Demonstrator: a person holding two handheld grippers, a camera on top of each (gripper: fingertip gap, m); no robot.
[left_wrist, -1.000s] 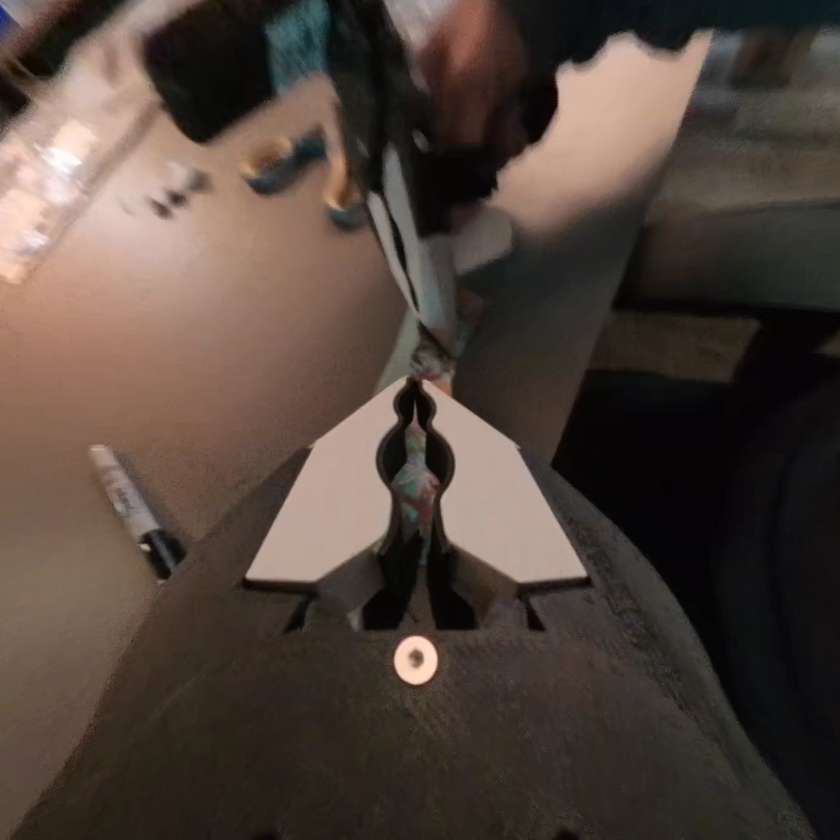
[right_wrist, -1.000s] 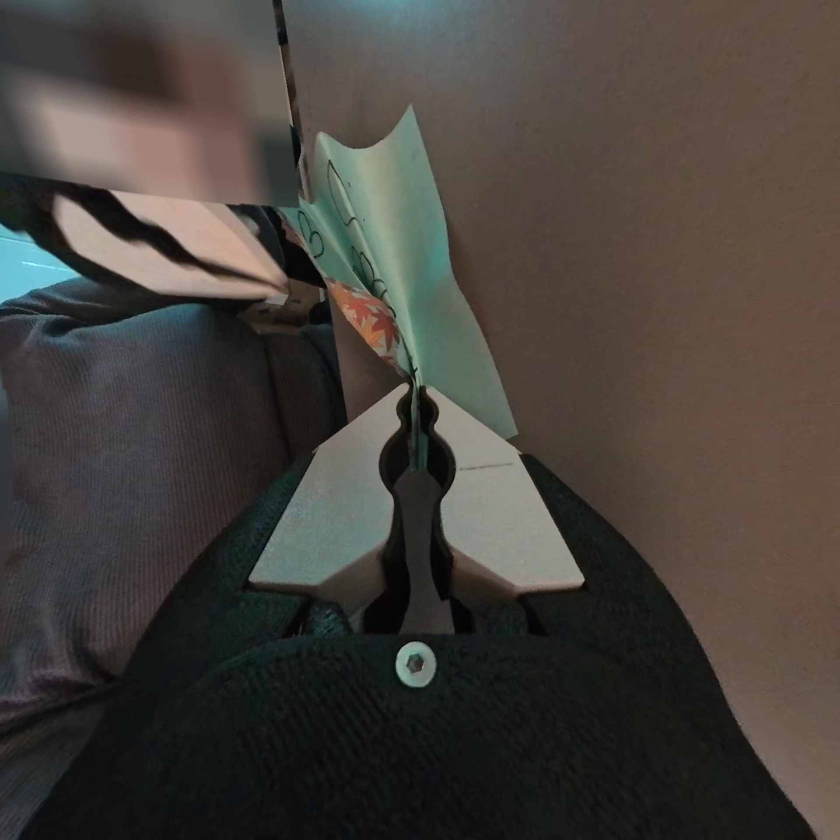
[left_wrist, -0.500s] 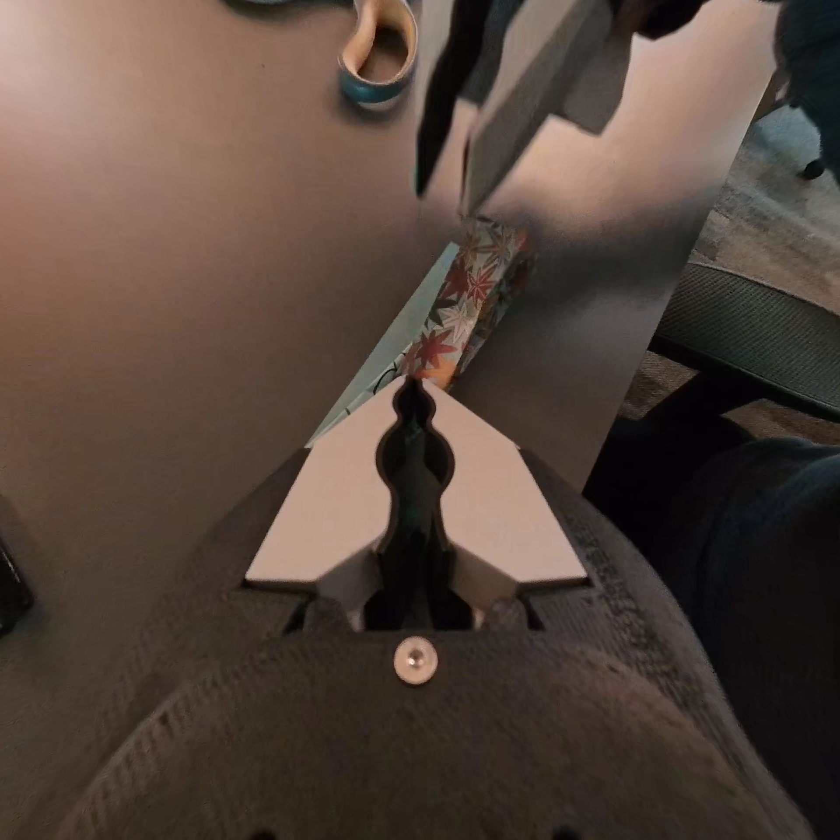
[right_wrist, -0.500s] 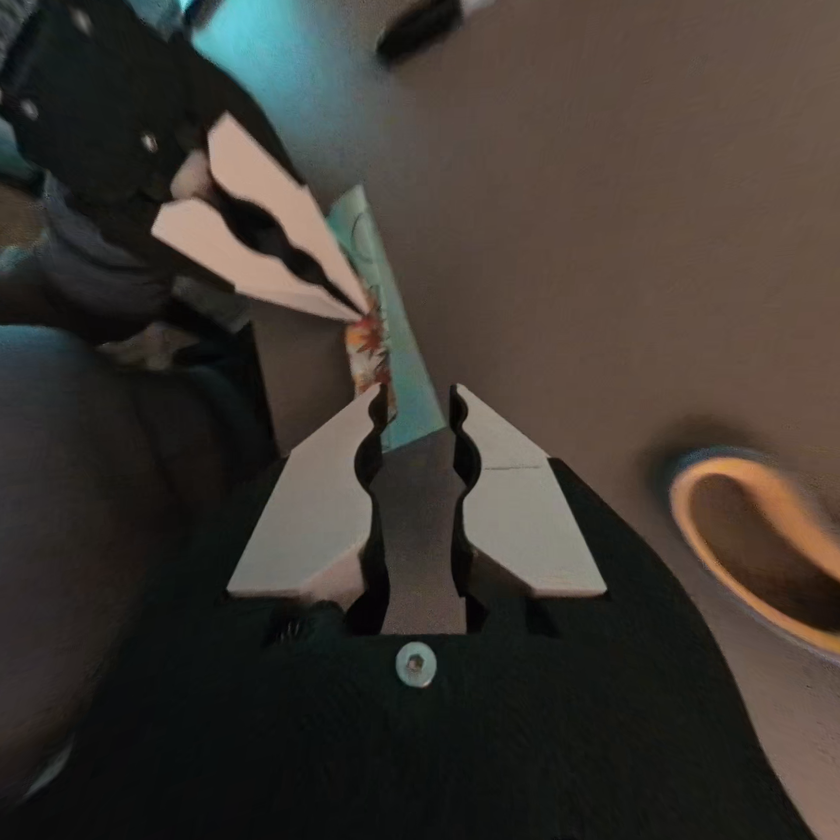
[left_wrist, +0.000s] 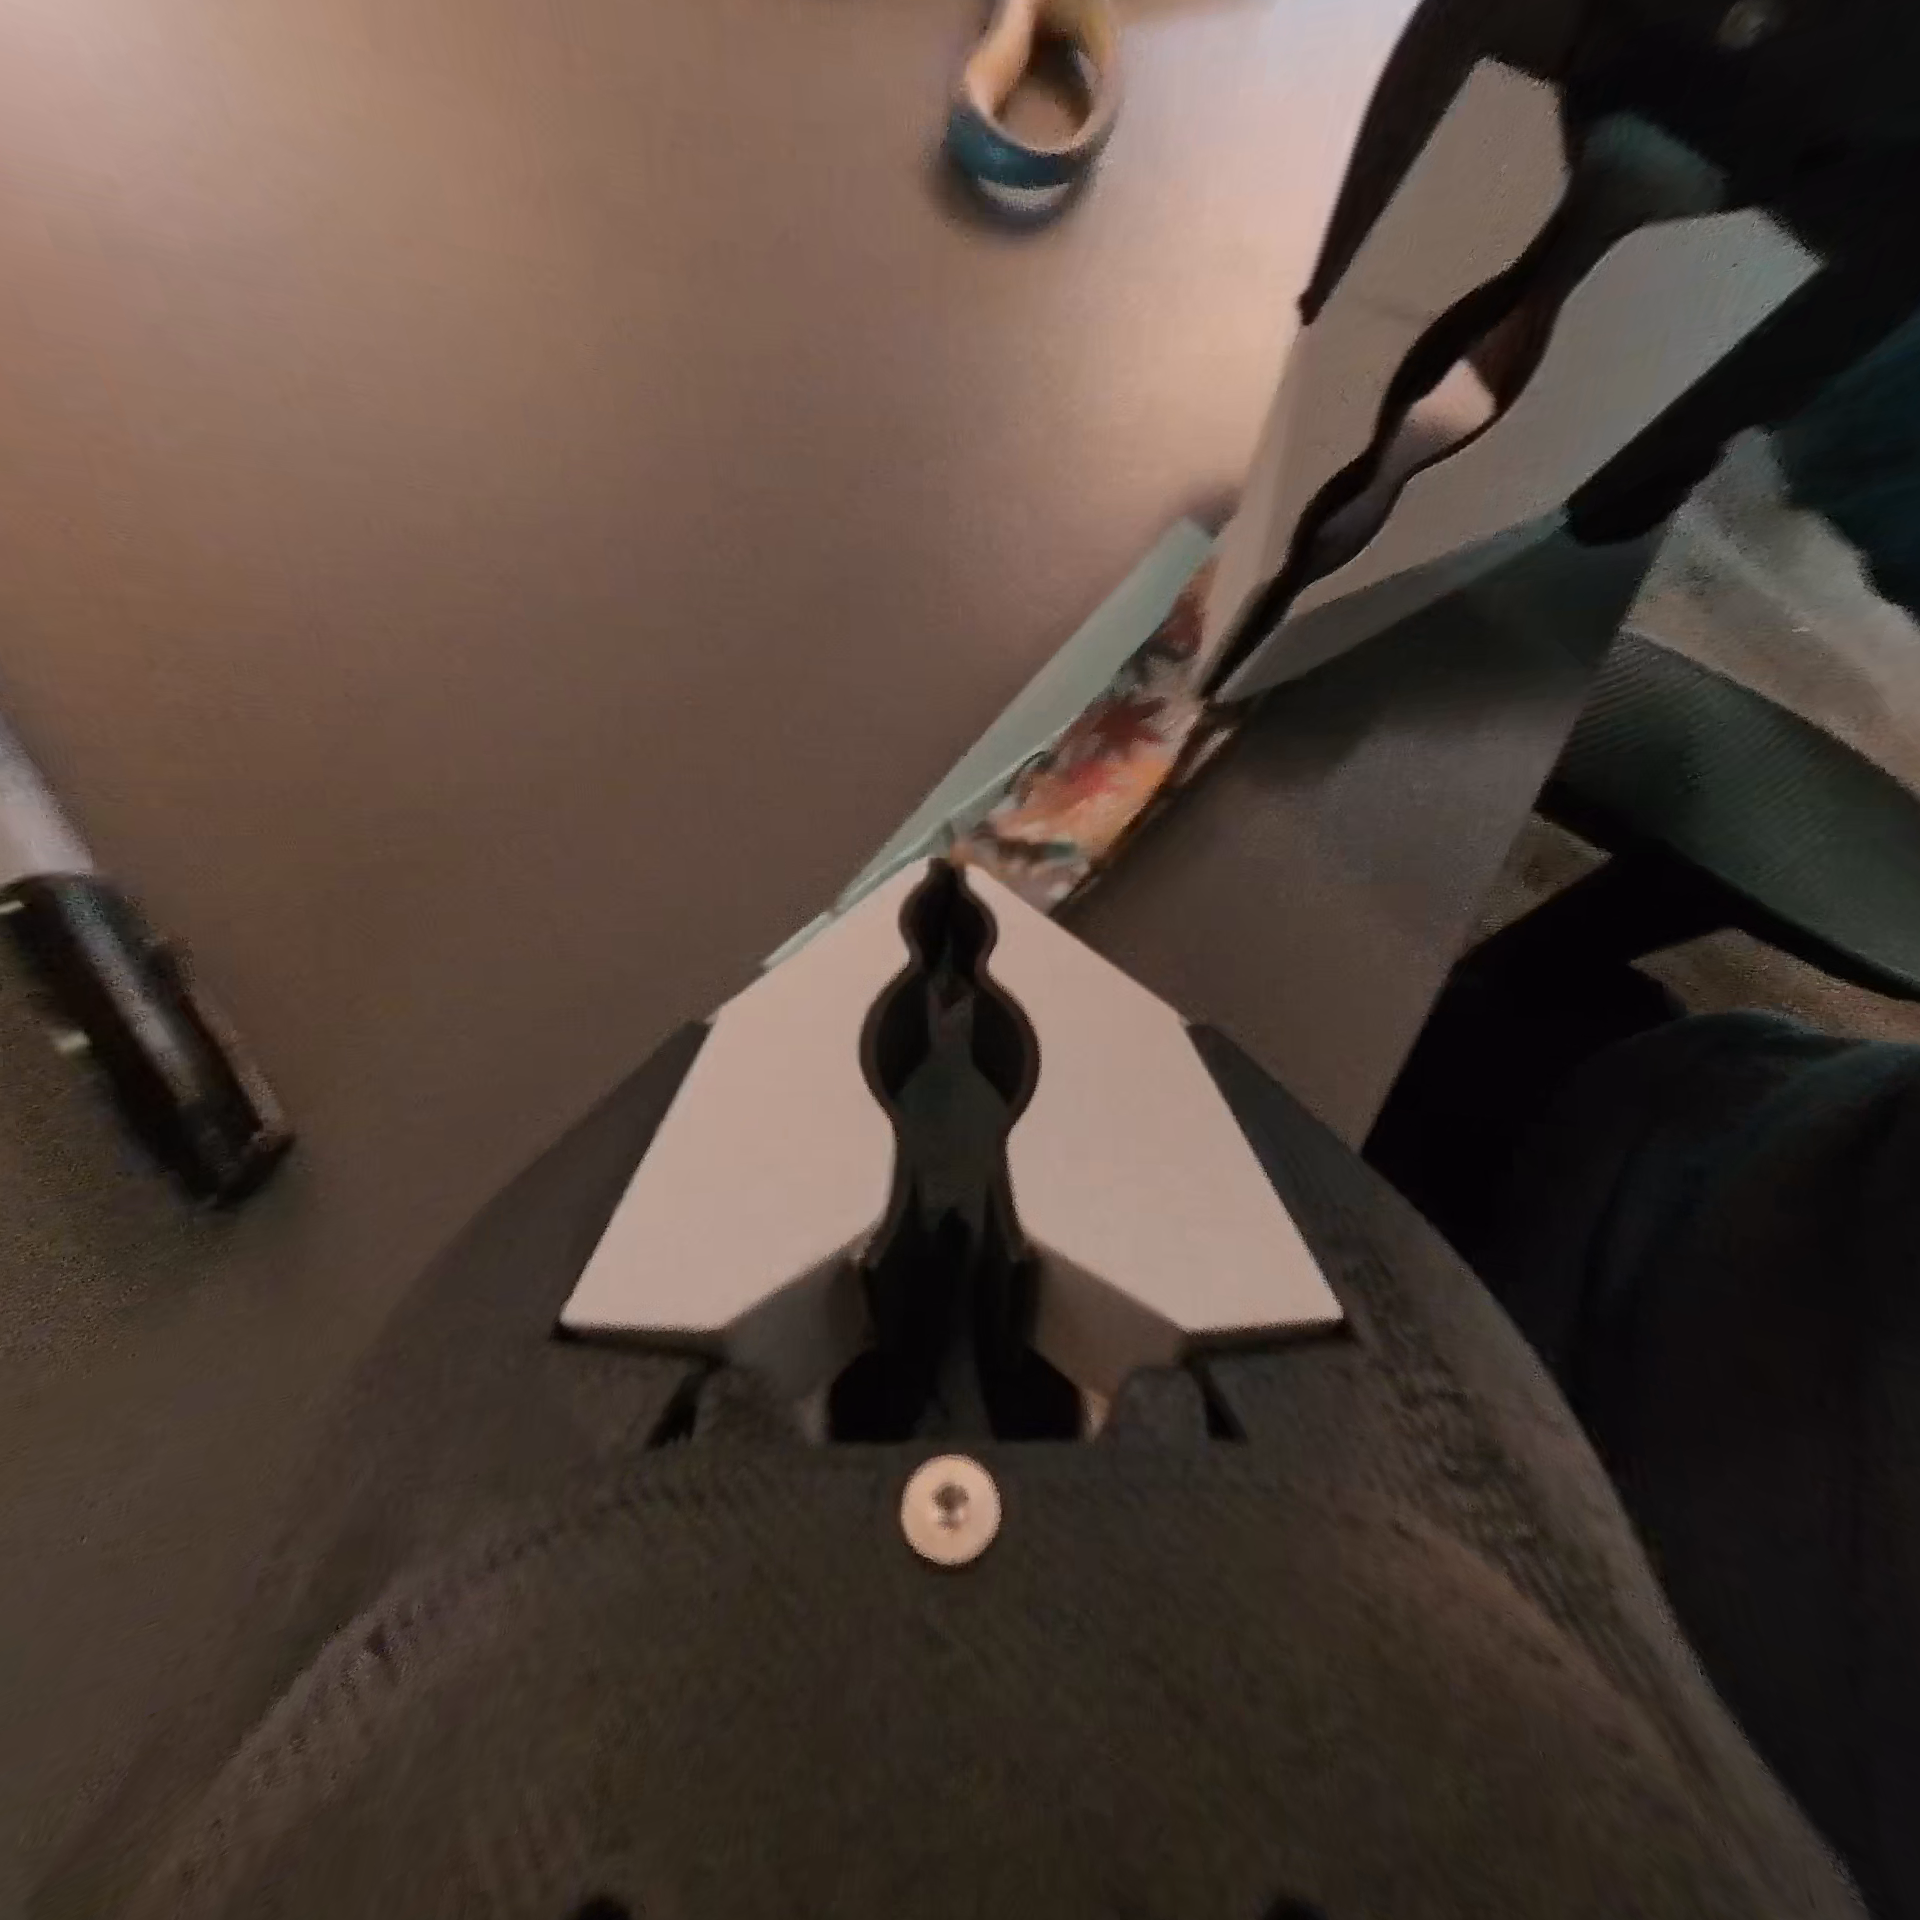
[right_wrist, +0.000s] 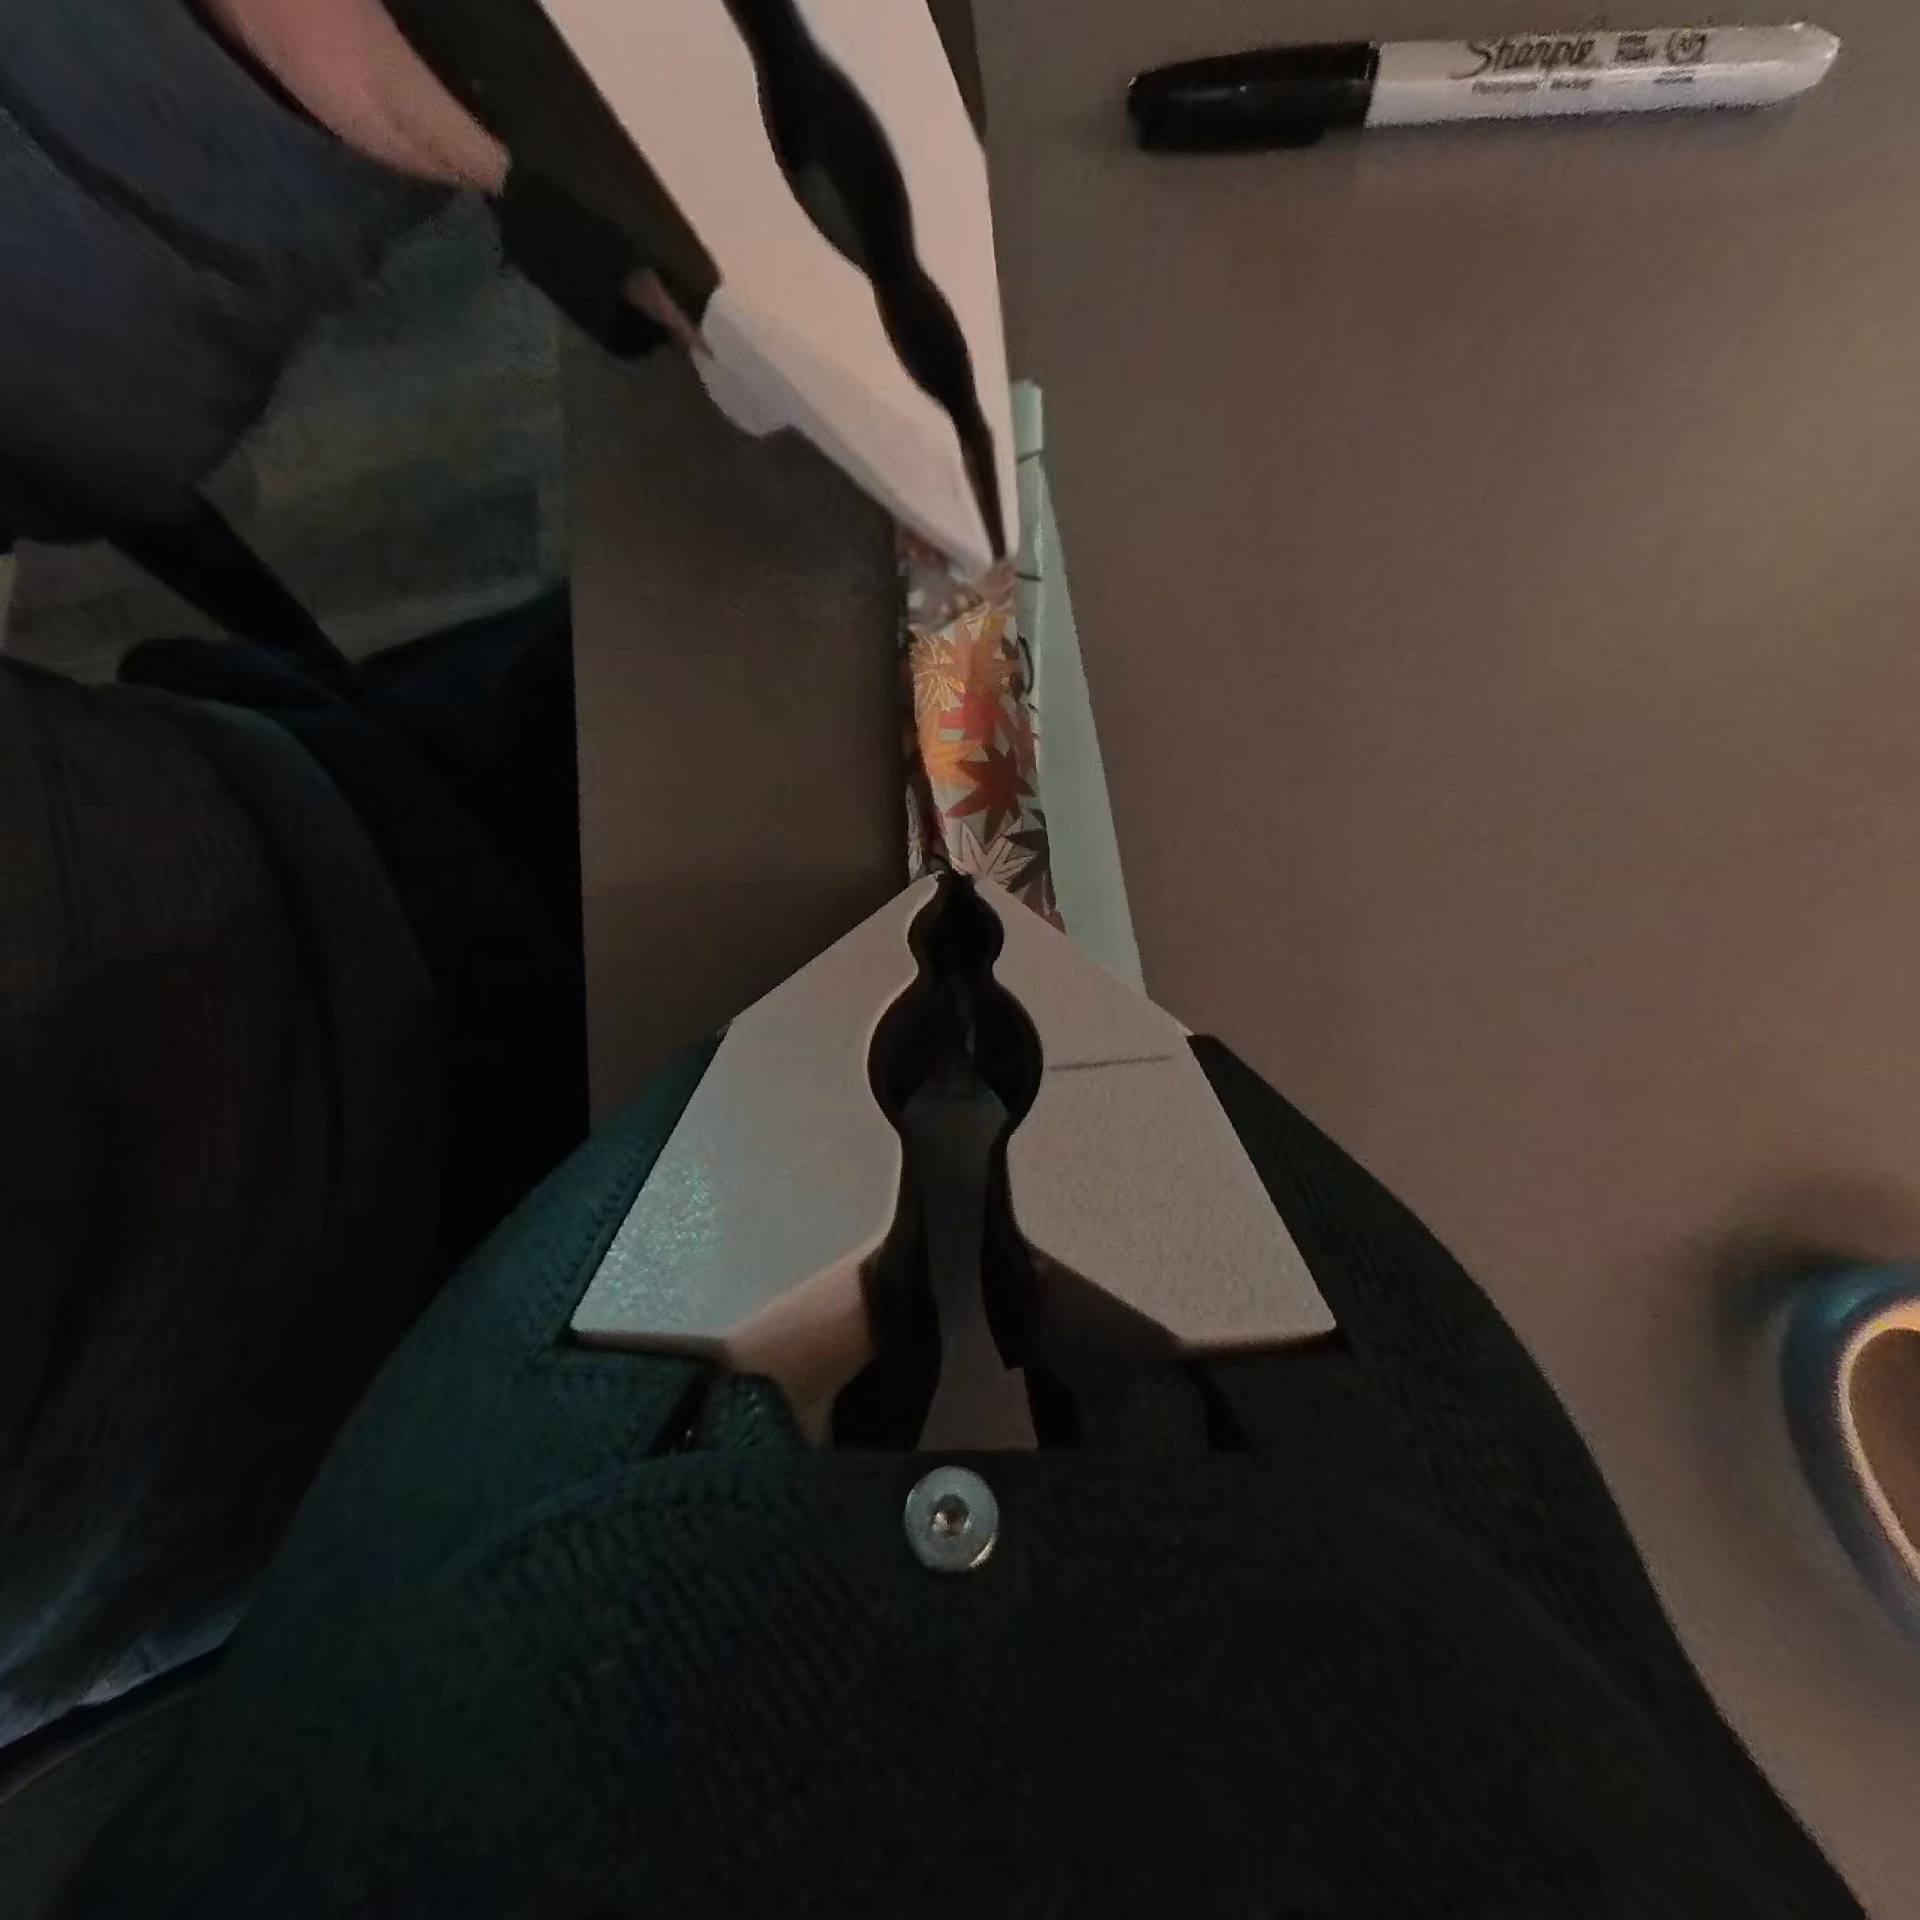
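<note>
A folded paper strip, leaf-patterned on one face (left_wrist: 1091, 774) and pale green on the other, lies along the near edge of the brown table (left_wrist: 520, 520). My left gripper (left_wrist: 951, 871) is shut on one end of the strip. My right gripper (right_wrist: 954, 883) is shut on the other end of the paper (right_wrist: 977, 748). The two grippers face each other with the strip stretched between them. The right gripper also shows in the left wrist view (left_wrist: 1214, 698). The left gripper also shows in the right wrist view (right_wrist: 992, 556).
A black-capped marker (right_wrist: 1455, 83) lies on the table (right_wrist: 1455, 623); it also shows in the left wrist view (left_wrist: 135, 1049). A blue-rimmed tape roll (left_wrist: 1023, 114) stands farther in, also at the right wrist view's right edge (right_wrist: 1860, 1423). A person's dark-clothed leg (right_wrist: 208, 1039) and a chair (left_wrist: 1745, 831) are beside the table edge.
The right gripper let go of the paper, opened, and has shut again on the strip's end. The paper went from fanned open to a narrow folded strip. The left gripper stayed shut on it.
</note>
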